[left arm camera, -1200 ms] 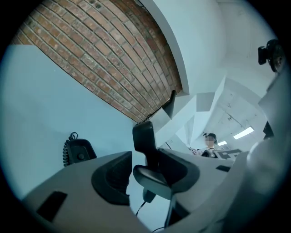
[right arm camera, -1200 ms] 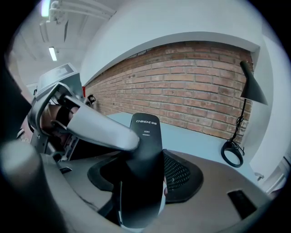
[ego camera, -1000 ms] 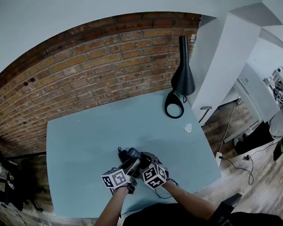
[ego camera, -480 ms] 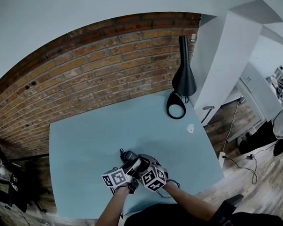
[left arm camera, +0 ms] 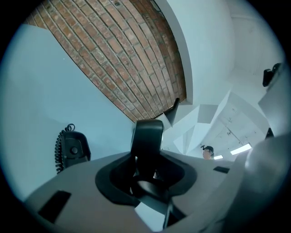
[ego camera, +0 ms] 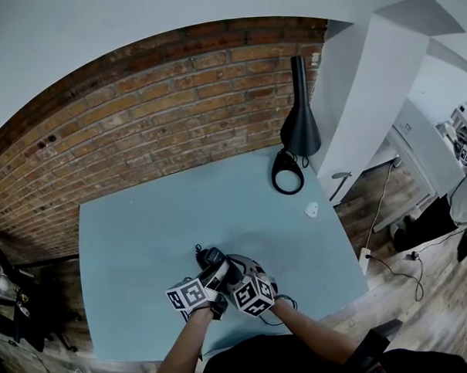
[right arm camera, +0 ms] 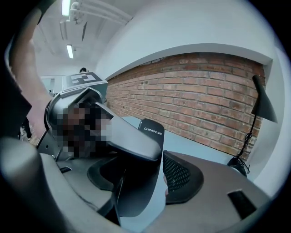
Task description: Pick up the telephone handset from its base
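Note:
A slim black handset stands tilted between the jaws of my right gripper, which is shut on it. My left gripper is right beside it, and its jaws are closing round the handset's rounded end, with a gap still showing at the sides. To the left on the blue table lies the small black base with its coiled cord. From the head view both grippers meet over the dark phone near the table's front edge.
A black lamp stands at the back right corner against the brick wall, with a dark ring at its foot. A small white object lies near the right edge. A thin cable loops at the front edge.
Both grippers have stayed together at the phone. Only the head view has shifted slightly.

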The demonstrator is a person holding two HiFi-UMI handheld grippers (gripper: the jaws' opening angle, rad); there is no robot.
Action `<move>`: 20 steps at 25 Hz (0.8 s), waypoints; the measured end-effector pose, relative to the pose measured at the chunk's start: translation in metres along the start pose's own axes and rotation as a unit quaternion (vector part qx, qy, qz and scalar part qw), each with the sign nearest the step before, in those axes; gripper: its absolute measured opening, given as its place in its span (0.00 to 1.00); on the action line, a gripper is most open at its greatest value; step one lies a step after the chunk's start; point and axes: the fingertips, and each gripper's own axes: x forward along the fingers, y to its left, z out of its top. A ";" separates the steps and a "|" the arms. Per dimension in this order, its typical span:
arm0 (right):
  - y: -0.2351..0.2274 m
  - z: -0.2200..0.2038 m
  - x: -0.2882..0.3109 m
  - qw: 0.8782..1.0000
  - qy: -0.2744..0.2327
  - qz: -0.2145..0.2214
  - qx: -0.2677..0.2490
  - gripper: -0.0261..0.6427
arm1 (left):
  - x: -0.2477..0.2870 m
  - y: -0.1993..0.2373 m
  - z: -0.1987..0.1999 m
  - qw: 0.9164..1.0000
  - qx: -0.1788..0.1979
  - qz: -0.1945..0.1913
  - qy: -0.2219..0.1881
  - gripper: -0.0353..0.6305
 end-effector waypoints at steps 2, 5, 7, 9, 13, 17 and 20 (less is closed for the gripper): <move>0.001 0.000 -0.001 1.000 0.001 0.000 -0.007 0.42 | -0.001 -0.001 -0.001 1.000 0.006 0.000 0.001 0.28; 0.005 -0.002 -0.006 1.000 0.004 0.006 -0.014 0.42 | -0.007 0.011 0.006 1.000 0.004 0.026 -0.015 0.28; 0.007 -0.006 -0.011 1.000 0.004 0.007 -0.009 0.42 | -0.017 0.020 0.017 0.999 -0.018 0.030 -0.038 0.27; 0.005 -0.013 -0.015 1.000 0.008 0.007 0.004 0.42 | -0.026 0.023 0.027 0.998 -0.025 0.029 -0.053 0.27; 0.000 -0.021 -0.018 1.000 0.013 -0.002 0.024 0.42 | -0.040 0.022 0.040 0.997 -0.019 0.025 -0.066 0.27; -0.006 -0.018 -0.023 0.999 0.004 -0.011 0.045 0.41 | -0.051 0.019 0.046 0.997 -0.017 0.015 -0.073 0.26; -0.010 -0.018 -0.026 0.998 0.005 -0.017 0.053 0.41 | -0.058 0.013 0.053 0.996 -0.020 0.003 -0.082 0.26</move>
